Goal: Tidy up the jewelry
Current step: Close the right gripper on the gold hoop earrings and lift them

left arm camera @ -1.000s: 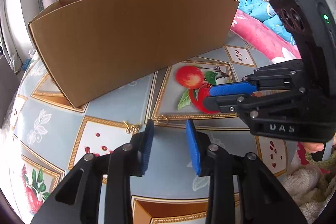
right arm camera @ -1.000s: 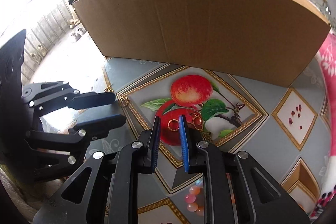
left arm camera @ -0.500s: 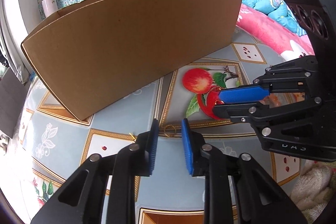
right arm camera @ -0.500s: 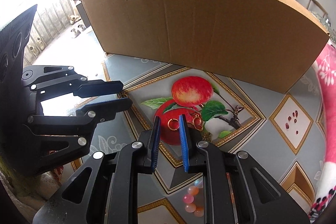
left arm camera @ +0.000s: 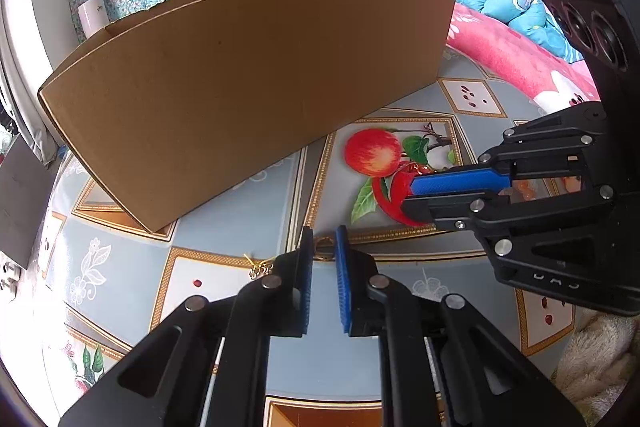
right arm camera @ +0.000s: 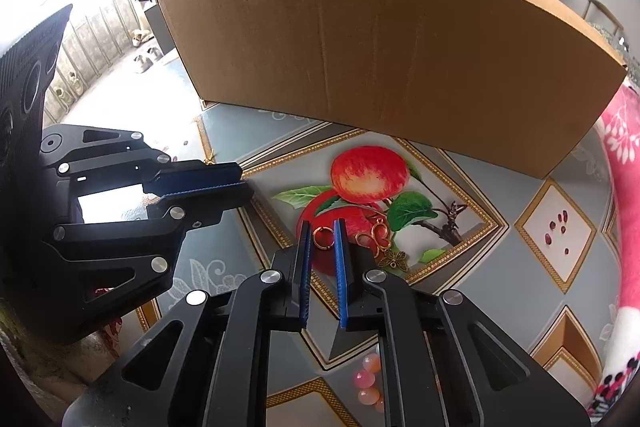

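Observation:
A gold ring (left arm camera: 323, 251) lies on the patterned tablecloth between the tips of my left gripper (left arm camera: 323, 241). Its jaws are closing, and a sliver of gap shows on each side of the ring. A second gold ring (right arm camera: 322, 239) sits on the printed red apple, with my right gripper (right arm camera: 322, 229) closing and its blue pads against the ring's sides. Right of it lie a gold butterfly charm (right arm camera: 378, 231) and a bronze butterfly charm (right arm camera: 394, 259). In each wrist view the other gripper comes in from the side: the right gripper (left arm camera: 409, 194) and the left gripper (right arm camera: 245, 183).
A tall cardboard box (left arm camera: 240, 87) stands on the table (left arm camera: 240, 211) right behind both grippers. A small gold trinket (left arm camera: 258, 267) lies left of the left fingers. Pink beads (right arm camera: 368, 379) lie under the right gripper. Pink bedding (left arm camera: 500, 47) borders the table's right side.
My left jaws have narrowed from wide apart to a slim gap, with the gold ring now between their tips. My right jaws have drawn in slightly around their ring. Neither hand has travelled much.

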### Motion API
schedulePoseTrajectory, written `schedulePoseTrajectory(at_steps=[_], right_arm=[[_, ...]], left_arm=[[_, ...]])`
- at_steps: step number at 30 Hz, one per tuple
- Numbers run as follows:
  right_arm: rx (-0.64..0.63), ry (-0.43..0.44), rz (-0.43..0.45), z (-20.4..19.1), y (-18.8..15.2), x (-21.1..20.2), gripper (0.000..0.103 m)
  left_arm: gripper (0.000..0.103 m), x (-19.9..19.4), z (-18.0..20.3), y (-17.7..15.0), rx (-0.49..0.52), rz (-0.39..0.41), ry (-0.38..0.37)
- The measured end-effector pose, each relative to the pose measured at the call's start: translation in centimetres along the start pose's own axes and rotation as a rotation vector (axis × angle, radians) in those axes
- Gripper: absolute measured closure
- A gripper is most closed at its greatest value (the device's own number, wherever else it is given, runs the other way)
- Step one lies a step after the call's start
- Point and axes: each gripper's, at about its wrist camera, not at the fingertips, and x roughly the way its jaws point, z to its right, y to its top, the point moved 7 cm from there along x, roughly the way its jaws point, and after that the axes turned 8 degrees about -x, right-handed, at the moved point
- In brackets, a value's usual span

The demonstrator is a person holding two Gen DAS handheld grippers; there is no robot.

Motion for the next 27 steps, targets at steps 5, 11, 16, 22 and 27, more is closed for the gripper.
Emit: schedulePoseTrajectory(at_steps=[5, 11, 16, 22, 27], right_arm=[[0.019, 0.015, -0.001, 0.5, 0.1, 0.0, 0.094], [0.031, 0.023, -0.003, 1.6, 0.3, -0.3, 0.095], [0.032, 0.026, 0.006, 2.1, 0.6, -0.9, 0.095], [0.031, 0.033, 0.011, 2.1, 0.8, -1.6, 0.095], [0.034, 0.041, 0.01, 2.1, 0.8, -1.6, 0.095]], left_arm=[[0.093, -0.1, 0.0, 0.0, -0.005, -0.001, -0.01], [0.098, -0.4, -0.1, -0.1, -0.014, -0.006, -0.025], [0.098, -0.5, -0.2, -0.2, -0.014, -0.009, -0.031], [0.097, -0.8, -0.2, -0.5, -0.026, -0.041, -0.055], [0.088, -0.9, -0.1, -0.7, -0.03, -0.055, -0.066]])
